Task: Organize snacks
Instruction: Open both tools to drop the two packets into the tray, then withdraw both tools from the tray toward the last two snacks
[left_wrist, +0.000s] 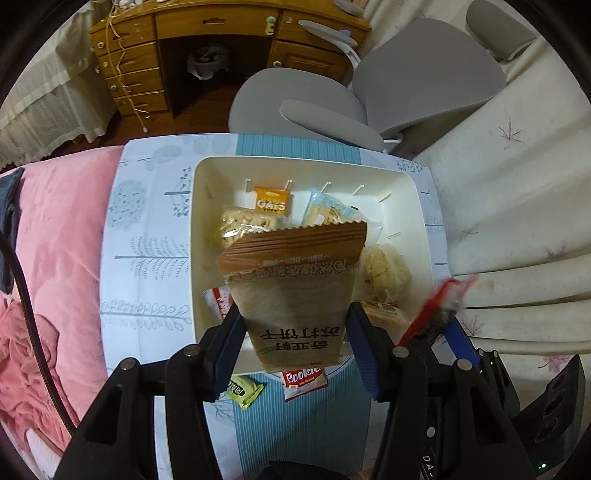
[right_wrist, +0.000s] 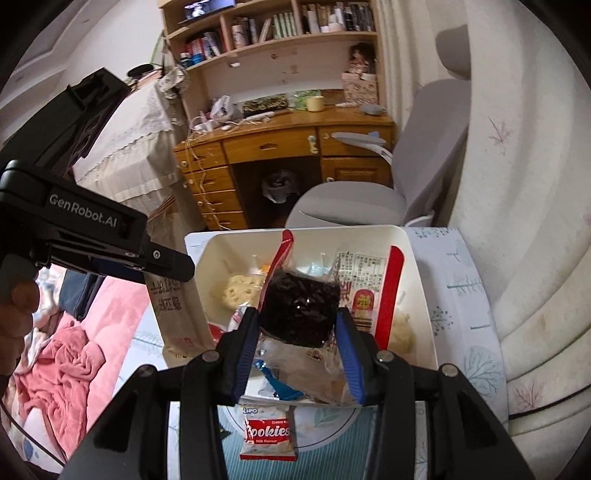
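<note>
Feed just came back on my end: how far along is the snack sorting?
Done: several snacks, including an oats bar, already lie in the white bin. In hand: the left gripper holds a brown cracker packet and the right gripper a red-edged clear packet, both over the bin. Left: a cookies packet and a green packet on the table.

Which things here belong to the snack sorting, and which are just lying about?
Job:
- white bin
- brown cracker packet, in the left gripper
- red-edged dark snack packet, in the right gripper
- Cookies packet and green packet, on the tablecloth

Lying about:
- grey chair
- wooden desk
- pink bedding
</note>
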